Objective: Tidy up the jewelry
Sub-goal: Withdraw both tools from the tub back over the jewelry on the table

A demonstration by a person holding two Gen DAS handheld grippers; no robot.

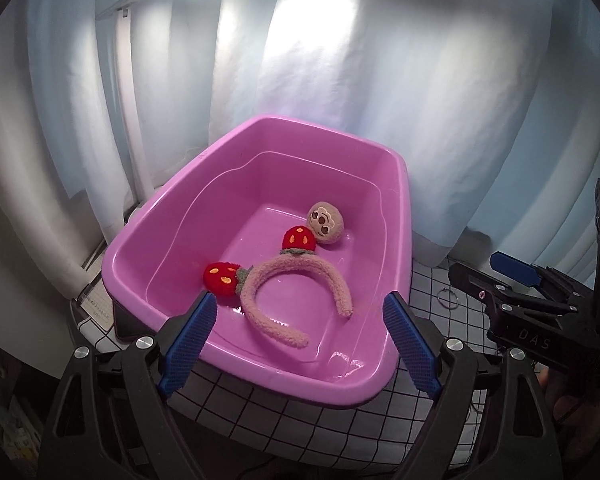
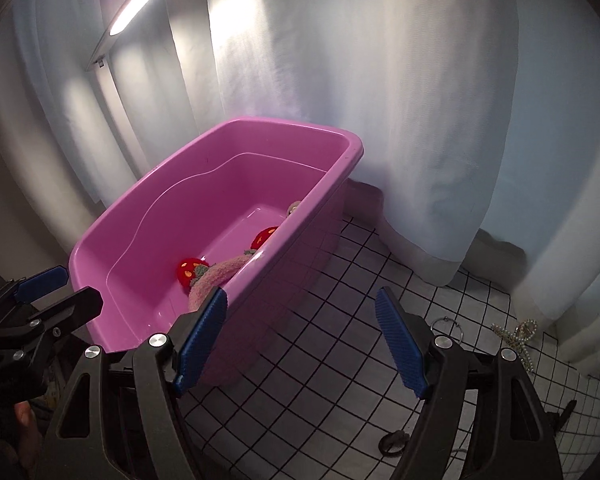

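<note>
On the gridded white tablecloth (image 2: 340, 300), to the right of a pink tub, the jewelry not yet put away lies in the open: a pearl-studded hair claw (image 2: 518, 338) near the curtain's hem, a thin metal ring (image 2: 447, 326) just beside the right gripper's outer finger, and a small dark loop (image 2: 394, 442) close to the table's near edge. All three look light. The claw appears rigid but delicate, its beads likely to slip or chip under hard pressure, so its spine would be the safest place to pinch; the ring, lying flat, offers little edge and may need one pad slid beneath its rim.

Inside the pink tub (image 1: 404, 216), a fuzzy pink headband (image 1: 300, 274) with two red strawberry pom-poms rests on the glossy floor, and a round plush face charm (image 1: 326, 225) lies against the far strawberry. Both look soft, compressible and easy to grasp anywhere along their pile. Nothing else is visible in the tub.

Left gripper (image 1: 300, 340) hangs over the tub's near rim, jaws spread wide and empty. Right gripper (image 2: 304, 344) hovers over bare cloth between tub and ring, likewise released and holding nothing. White curtains (image 1: 380, 100) close off the scene behind.
</note>
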